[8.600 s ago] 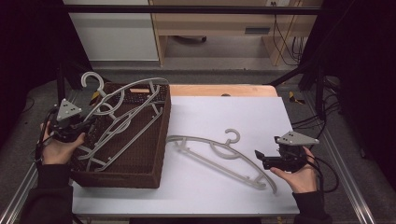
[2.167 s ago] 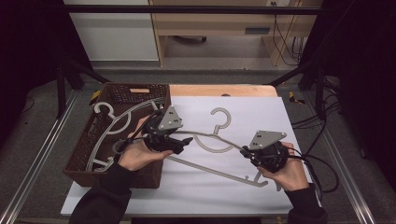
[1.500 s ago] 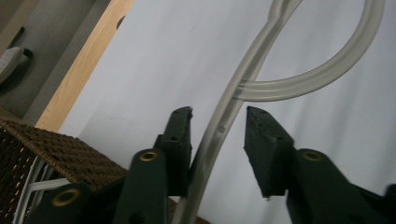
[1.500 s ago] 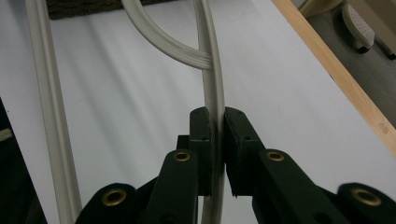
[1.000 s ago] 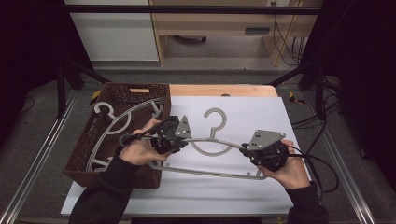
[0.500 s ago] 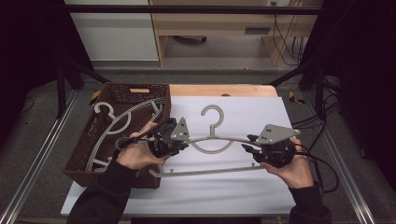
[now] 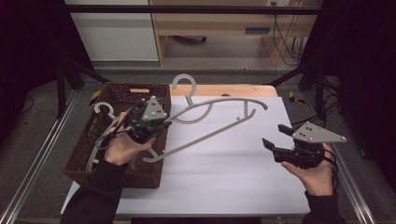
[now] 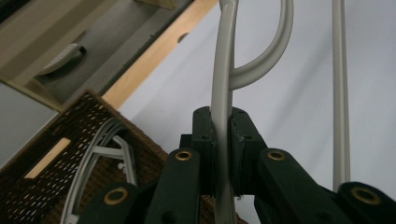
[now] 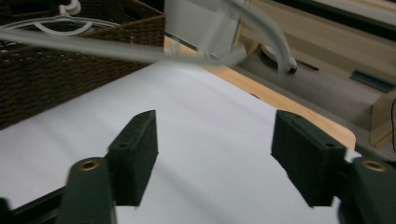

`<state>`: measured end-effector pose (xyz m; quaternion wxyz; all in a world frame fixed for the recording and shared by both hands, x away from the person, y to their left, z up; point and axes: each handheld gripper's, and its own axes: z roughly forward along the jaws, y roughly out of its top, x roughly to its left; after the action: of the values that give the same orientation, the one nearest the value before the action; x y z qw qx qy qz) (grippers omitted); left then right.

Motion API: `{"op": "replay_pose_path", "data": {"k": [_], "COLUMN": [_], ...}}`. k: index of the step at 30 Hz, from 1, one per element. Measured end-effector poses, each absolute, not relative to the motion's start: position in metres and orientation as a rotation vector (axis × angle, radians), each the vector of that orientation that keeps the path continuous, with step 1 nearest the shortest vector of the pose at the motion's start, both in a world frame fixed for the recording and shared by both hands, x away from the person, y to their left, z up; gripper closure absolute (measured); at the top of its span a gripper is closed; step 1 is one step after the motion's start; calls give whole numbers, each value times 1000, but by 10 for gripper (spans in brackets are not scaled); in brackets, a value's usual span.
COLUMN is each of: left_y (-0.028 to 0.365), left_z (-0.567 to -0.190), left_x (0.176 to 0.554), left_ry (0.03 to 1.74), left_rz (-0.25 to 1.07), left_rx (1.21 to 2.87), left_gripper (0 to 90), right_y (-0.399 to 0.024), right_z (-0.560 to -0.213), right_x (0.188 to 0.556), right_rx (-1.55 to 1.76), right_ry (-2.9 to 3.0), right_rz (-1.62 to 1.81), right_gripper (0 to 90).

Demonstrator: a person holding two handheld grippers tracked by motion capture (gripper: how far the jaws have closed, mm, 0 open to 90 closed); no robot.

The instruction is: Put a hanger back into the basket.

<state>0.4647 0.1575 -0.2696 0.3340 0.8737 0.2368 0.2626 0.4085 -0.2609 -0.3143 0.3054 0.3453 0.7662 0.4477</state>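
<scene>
The wicker basket [image 7: 88,154] sat at the table's left edge with pale hangers [image 7: 100,140] lying inside. Over its right rim, the left gripper [image 7: 161,125] clamped a grey hanger [image 7: 219,105], which stretched out above the white sheet. Well right of the basket, the right gripper [image 7: 273,135] had just been opening, its jaws apart and empty.

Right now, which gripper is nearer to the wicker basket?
Left. The left gripper hangs over the basket edge, gripping a hanger; the right gripper is across the table.
</scene>
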Motion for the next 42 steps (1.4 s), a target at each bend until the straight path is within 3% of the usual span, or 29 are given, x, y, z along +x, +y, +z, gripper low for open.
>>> {"op": "replay_pose_path", "data": {"k": [2,12,24,42], "left_y": [169,231,288,328], "left_z": [-267,-266,-282,-337], "left_x": [465,465,483,499], "left_ry": [662,871,1071,1279], "left_rz": [696,813,905,887], "left_rx": [2242,2061,1965,2053], "left_gripper": [821,821,821,821], "right_y": [-265,-269,-260,-255], "right_z": [-324,-353,-366,-371], "right_x": [412,422,428,432], "right_rx": [971,1095,1107,1097], "right_ry": [2031,2029,2067,2095], "right_rz": [1162,1181,1146,1116], "right_gripper": [226,135,118,117]}}
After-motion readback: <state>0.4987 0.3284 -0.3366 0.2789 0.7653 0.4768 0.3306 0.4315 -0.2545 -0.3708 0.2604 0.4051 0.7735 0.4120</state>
